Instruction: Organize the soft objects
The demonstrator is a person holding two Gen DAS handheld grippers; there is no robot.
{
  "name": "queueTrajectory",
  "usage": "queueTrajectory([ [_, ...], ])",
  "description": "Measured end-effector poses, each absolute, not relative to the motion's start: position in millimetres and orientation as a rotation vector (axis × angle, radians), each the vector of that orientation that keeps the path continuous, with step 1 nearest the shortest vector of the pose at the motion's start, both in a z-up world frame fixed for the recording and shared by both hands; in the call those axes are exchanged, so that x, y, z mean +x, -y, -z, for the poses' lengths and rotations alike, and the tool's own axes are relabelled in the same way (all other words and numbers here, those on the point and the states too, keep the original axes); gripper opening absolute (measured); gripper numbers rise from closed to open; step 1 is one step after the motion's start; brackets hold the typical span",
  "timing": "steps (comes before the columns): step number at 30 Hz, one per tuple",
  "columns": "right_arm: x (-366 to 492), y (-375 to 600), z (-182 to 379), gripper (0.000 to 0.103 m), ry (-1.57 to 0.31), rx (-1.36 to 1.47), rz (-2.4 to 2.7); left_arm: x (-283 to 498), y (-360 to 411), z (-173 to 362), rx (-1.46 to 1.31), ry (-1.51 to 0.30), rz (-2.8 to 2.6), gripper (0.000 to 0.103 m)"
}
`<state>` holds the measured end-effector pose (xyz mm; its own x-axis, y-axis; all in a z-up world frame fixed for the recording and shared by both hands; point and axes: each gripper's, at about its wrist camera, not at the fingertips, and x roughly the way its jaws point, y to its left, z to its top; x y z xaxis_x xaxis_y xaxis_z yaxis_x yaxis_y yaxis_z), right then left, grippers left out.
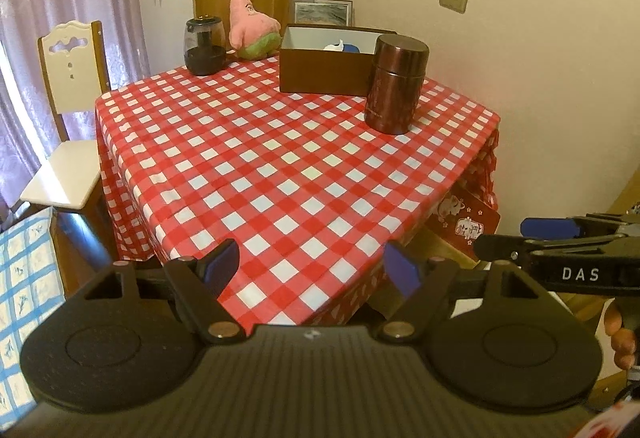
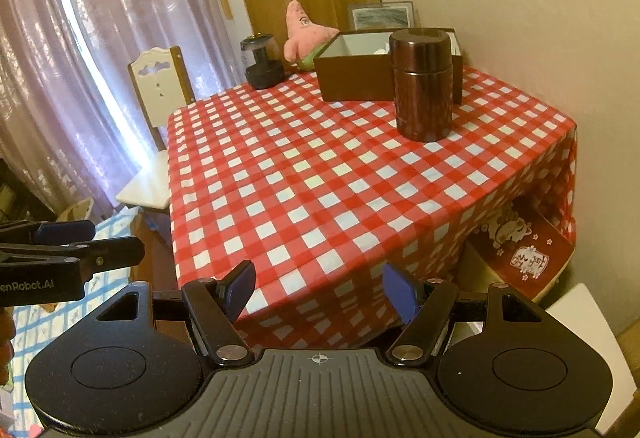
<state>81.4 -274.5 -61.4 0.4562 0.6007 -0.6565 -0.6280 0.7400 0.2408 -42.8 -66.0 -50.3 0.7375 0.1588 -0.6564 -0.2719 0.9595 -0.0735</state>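
Nearest, the left claw (image 1: 312, 270) hangs released over the near corner of the worktop (image 1: 280, 174), its blue pads (image 1: 224, 264) spread wide with nothing between them. The right claw (image 2: 318, 290) is likewise released and empty, poised just short of the same near corner, pads (image 2: 400, 294) apart. The two claws sit side by side: the right one pokes into the left view at the right edge (image 1: 532, 234), and the left one shows at the left edge of the right view (image 2: 80, 242). From those side views alone their gap cannot be judged.

The worktop wears a red-and-white checked cloth (image 2: 320, 190) that drapes over its edges. Its near and middle parts carry nothing. Toward the far right stands a brown metal canister (image 1: 396, 86), upright with its lid on. Just behind it, touching or nearly so, sits an open brown box (image 1: 324, 66) with a pale lining; something white and blue (image 1: 342, 47) peeks above its rim, too hidden to identify.

At the far edge, left of the box, leans the pink plush (image 1: 252, 24), a starfish figure in green shorts, upright against the wall side. It lies well apart from both claws, across the whole worktop. Left of the plush stands a dark grinder (image 1: 205, 46). A framed picture (image 1: 322, 12) leans behind the box. A white chair (image 1: 68, 110) stands beside the worktop on the left.
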Motion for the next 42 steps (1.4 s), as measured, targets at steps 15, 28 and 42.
queueTrajectory([
  [15,84.1,292.8,55.1,0.07,-0.805,-0.053,-0.824,-44.9,93.2,50.9,-0.196,-0.727,-0.274,0.078],
  [28,83.1,296.5,61.1,0.07,-0.823,-0.055,-0.834,-47.5,99.6,52.8,-0.2,-0.739,-0.282,0.078],
  [42,84.6,295.5,63.2,0.07,-0.83,-0.055,-0.833,-44.3,100.6,55.2,-0.199,-0.745,-0.279,0.078],
])
